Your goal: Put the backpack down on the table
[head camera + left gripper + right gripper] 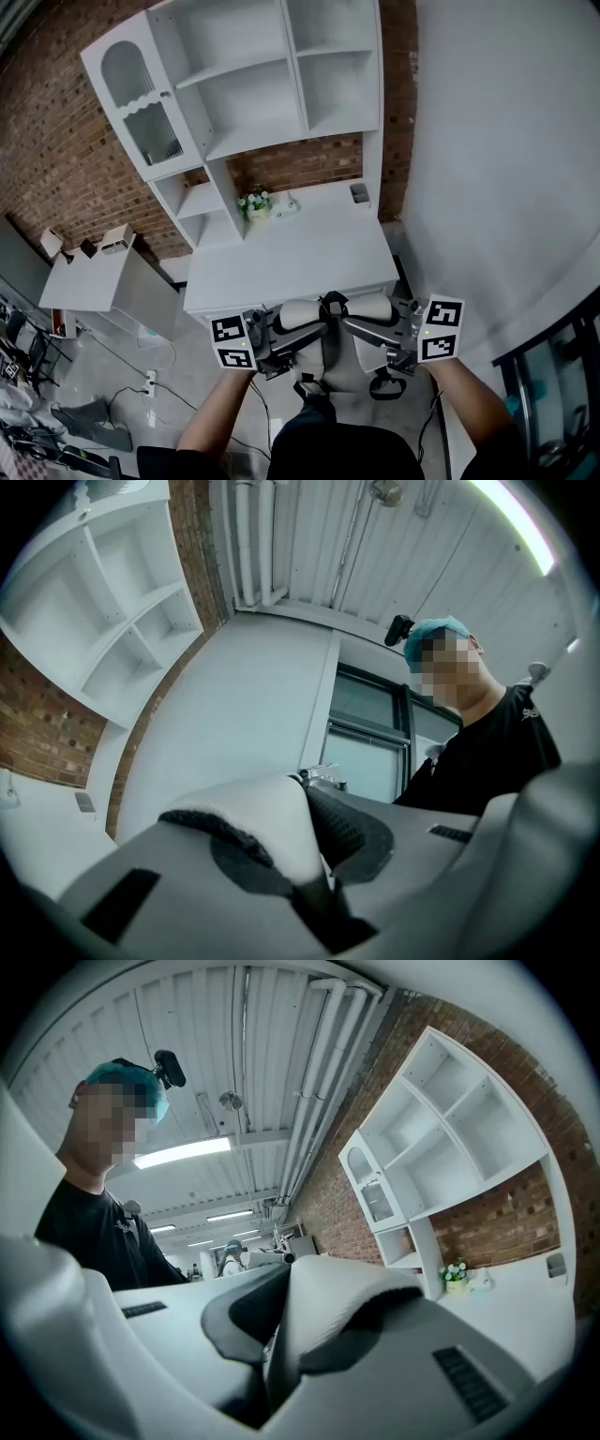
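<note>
A white backpack (330, 364) with black straps hangs between my two grippers, just in front of and below the front edge of the white table (300, 258). My left gripper (283, 335) is shut on a white padded shoulder strap (253, 813) with a black mesh underside, which is pinched between its grey jaws. My right gripper (364, 330) is shut on the other white strap (337, 1302) in the same way. The bag's lower part is hidden behind the person's body in the head view.
A white shelf unit (253, 84) rises from the back of the table against a brick wall. A small flower pot (254, 203) and a small cup (360, 193) stand near the back. A side table (94, 281) with boxes is at left; cables (150, 380) lie on the floor.
</note>
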A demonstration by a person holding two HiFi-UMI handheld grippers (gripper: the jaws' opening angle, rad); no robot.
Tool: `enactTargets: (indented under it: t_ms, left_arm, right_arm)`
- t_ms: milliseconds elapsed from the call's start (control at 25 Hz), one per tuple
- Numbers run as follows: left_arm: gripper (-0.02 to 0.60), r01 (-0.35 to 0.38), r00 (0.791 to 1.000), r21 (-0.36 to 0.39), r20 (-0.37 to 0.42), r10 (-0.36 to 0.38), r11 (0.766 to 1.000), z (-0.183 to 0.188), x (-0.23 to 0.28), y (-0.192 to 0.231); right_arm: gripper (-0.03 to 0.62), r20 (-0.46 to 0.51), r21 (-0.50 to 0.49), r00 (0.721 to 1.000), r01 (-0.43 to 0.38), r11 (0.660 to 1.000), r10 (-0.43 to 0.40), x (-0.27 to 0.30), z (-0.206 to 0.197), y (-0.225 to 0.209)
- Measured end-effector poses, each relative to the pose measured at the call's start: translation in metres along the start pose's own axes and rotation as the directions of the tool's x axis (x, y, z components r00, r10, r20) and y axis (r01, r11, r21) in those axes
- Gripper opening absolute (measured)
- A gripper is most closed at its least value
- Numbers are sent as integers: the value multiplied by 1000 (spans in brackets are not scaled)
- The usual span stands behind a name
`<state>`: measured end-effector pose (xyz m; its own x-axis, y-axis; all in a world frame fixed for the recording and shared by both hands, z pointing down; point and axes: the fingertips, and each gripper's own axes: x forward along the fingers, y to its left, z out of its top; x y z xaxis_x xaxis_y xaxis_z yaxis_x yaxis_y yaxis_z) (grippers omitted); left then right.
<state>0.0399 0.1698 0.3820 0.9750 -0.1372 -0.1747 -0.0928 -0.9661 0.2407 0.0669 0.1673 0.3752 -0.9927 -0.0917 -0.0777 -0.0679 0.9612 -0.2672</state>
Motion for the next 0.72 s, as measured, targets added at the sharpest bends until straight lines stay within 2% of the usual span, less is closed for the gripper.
enactTargets:
  t_ms: [160,320,600,720]
  left_arm:
    - [58,20,1000,12,-9,-20,1000,15,-3,35]
    - [58,6,1000,4,-21,-6,1000,33,-10,82]
    - [58,-4,1000,2,-17,4,1000,32,-9,87]
    - [58,-6,1000,-7,-12,6,1000,43,-14,103]
  right_arm:
    - [44,4,4,1000,16,1000,-16,12,15,-39]
    - [44,6,18,1000,27,999,-27,32,32,-87]
    - [44,21,4,998,51,999,-51,32,31,-92]
    - [44,32,5,998,60,998,-60,41,41,-106]
